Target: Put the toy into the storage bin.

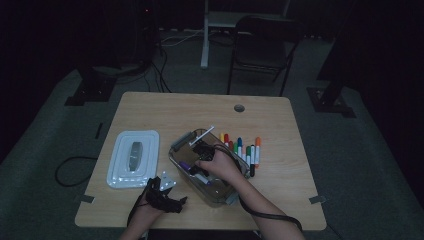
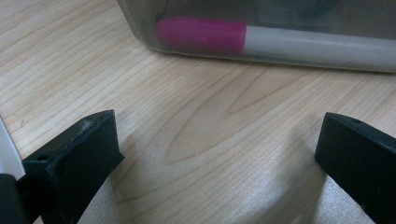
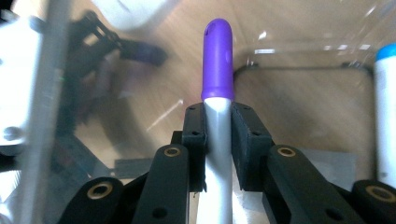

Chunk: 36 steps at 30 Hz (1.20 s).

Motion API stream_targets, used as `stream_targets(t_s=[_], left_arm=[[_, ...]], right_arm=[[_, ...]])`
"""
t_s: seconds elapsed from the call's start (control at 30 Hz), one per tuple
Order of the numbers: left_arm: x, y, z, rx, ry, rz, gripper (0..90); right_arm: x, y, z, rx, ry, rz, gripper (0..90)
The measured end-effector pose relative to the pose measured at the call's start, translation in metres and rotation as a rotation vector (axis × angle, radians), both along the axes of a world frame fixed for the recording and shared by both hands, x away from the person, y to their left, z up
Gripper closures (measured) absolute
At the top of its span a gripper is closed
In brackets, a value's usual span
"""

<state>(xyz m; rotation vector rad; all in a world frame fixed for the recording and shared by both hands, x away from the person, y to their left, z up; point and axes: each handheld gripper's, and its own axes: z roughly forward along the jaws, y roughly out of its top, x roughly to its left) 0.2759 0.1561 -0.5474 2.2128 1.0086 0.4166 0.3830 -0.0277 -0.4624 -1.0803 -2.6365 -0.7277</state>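
High view: wooden table (image 1: 150, 107), dim room.
1. Right hand (image 1: 222, 165) reaches down into the clear container (image 1: 176, 145) at table centre, wrist bent. Right gripper (image 3: 218, 122) has its jaws clamped on the grey barrel of a purple-capped marker (image 3: 217, 60), cap pointing away from the hand.
2. Left gripper (image 1: 162, 192) rests near the front edge beside the container, jaws spread wide over bare wood; a pink-capped marker (image 2: 201, 36) lies inside the container wall ahead.
3. White lid (image 1: 134, 157), left of the container.
4. Row of coloured markers (image 1: 241, 147), right of it.
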Motion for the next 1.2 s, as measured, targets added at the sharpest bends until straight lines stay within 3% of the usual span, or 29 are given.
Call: stream_targets(t_s=[0.13, 0.23, 0.33, 0.47, 0.53, 0.6, 0.8, 0.97, 1.1, 1.2], left_arm=[[0.000, 0.000, 0.000, 0.001, 0.000, 0.000, 0.5], [0.000, 0.000, 0.000, 0.001, -0.001, 0.000, 0.5], [0.000, 0.000, 0.000, 0.001, -0.001, 0.000, 0.5], [0.000, 0.000, 0.000, 0.001, 0.000, 0.000, 0.5], [0.000, 0.000, 0.000, 0.001, 0.000, 0.000, 0.5], [0.000, 0.000, 0.000, 0.001, 0.000, 0.000, 0.5], [0.000, 0.000, 0.000, 0.003, 0.002, -0.002, 0.5], [0.000, 0.000, 0.000, 0.002, 0.001, -0.001, 0.5], [0.000, 0.000, 0.000, 0.001, 0.000, 0.000, 0.5], [0.000, 0.000, 0.000, 0.001, -0.001, 0.000, 0.5]], right_arm=[[0.000, 0.005, -0.010, -0.063, 0.019, -0.003, 76.5], [0.000, 0.006, -0.013, -0.083, 0.036, -0.005, 76.4], [0.001, 0.007, -0.015, -0.116, 0.017, -0.005, 76.1], [0.001, 0.005, -0.014, -0.074, 0.043, -0.012, 69.5], [0.001, 0.001, -0.009, -0.048, 0.006, -0.012, 68.9], [0.000, -0.006, 0.001, 0.012, -0.023, -0.020, 65.4], [-0.006, -0.047, 0.043, 0.147, -0.181, -0.086, 57.6], [-0.007, -0.097, 0.067, 0.178, -0.299, -0.181, 53.7], [-0.006, -0.138, 0.071, 0.184, -0.353, -0.280, 47.1], [-0.004, -0.165, 0.064, 0.177, -0.362, -0.347, 45.8]])
